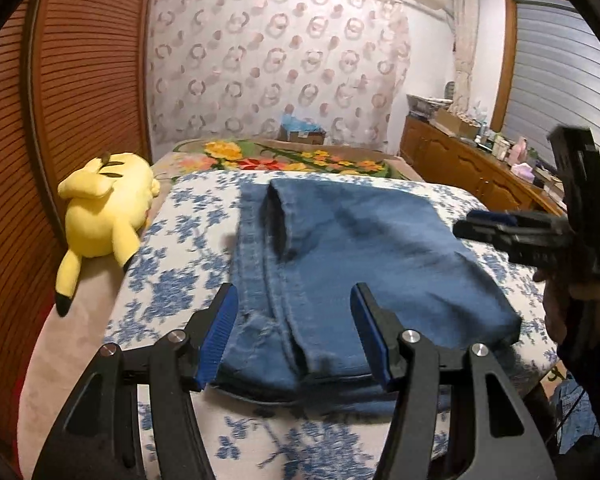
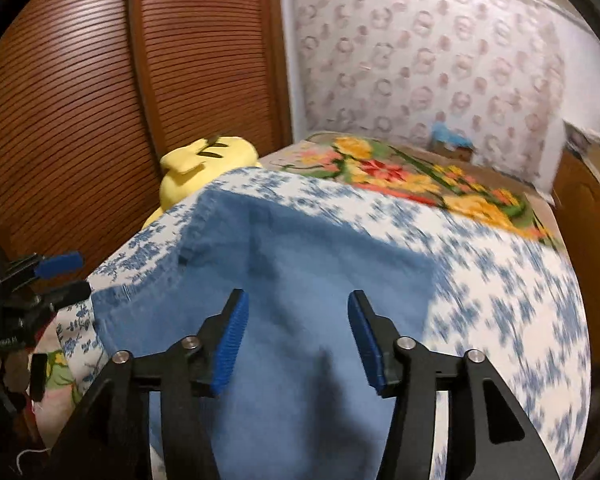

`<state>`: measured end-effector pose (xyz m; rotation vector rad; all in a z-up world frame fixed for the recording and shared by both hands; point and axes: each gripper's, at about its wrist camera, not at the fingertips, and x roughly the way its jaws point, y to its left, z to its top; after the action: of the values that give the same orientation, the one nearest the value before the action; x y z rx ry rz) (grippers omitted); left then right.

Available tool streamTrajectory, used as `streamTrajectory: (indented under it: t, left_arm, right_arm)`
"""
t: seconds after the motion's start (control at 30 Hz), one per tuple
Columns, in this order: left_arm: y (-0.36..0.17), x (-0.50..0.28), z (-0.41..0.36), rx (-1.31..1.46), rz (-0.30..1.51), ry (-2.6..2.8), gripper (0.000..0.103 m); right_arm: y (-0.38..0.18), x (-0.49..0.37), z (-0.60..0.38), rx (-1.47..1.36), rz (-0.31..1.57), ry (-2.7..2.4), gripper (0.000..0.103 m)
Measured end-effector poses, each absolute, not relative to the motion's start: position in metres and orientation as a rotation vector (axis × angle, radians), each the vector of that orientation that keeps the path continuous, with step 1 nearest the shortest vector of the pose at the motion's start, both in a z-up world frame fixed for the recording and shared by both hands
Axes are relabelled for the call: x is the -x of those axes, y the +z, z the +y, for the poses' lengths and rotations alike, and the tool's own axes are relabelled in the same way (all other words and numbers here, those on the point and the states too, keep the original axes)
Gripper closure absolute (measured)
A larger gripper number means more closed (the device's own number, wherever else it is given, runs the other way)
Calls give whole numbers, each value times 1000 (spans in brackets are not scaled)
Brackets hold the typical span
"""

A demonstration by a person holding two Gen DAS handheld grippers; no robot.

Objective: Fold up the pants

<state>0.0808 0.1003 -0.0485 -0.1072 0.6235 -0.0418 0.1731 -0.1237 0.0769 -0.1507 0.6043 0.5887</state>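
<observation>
Both hand-held grippers point(image 1: 294, 300) point(image 2: 298, 308) hover open over folded pants point(image 1: 360, 248)

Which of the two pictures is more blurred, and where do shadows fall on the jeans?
Right wrist view: strongest motion blur, smearing the floral bedsheet; a soft dark shadow lies on the jeans between the right hand-held gripper fingers. Left wrist view: sharper, mild blur near the plush toy; both views bend at the edges.

Left tongs point(image 1: 294, 332): jaws parted, nothing gripped, pointing downward toward 12 o'clock. Right tongs point(image 2: 298, 338): jaws parted, nothing between the pads, angled downward. Hand point(image 1: 568, 300) at 3 o'clock grips the right tongs' handle.
</observation>
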Motion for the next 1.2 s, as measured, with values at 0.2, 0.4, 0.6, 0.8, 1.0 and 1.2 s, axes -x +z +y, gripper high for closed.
streamTrajectory:
  t: [0.2,0.4,0.6,0.8,1.0,1.2]
  left_arm:
    - [-55,-90,73,99,640,-96,43]
    - [-70,-99,43,73,678,-150,43]
    - [-85,-103,31,39,731,-161,43]
    - [-95,-105,32,37,756,-151,43]
    - [-101,-106,31,25,758,-149,43]
    - [-103,-105,35,37,755,-173,43]
  right_arm:
    - [63,-150,-163,118,609,509,46]
    - [51,-135,-179,69,661,486,44]
    - [41,-132,-184,20,692,504,43]
    - [34,-136,-177,10,717,511,43]
    - [25,-140,-170,17,744,527,43]
    - [19,-146,-170,-9,761,539,43]
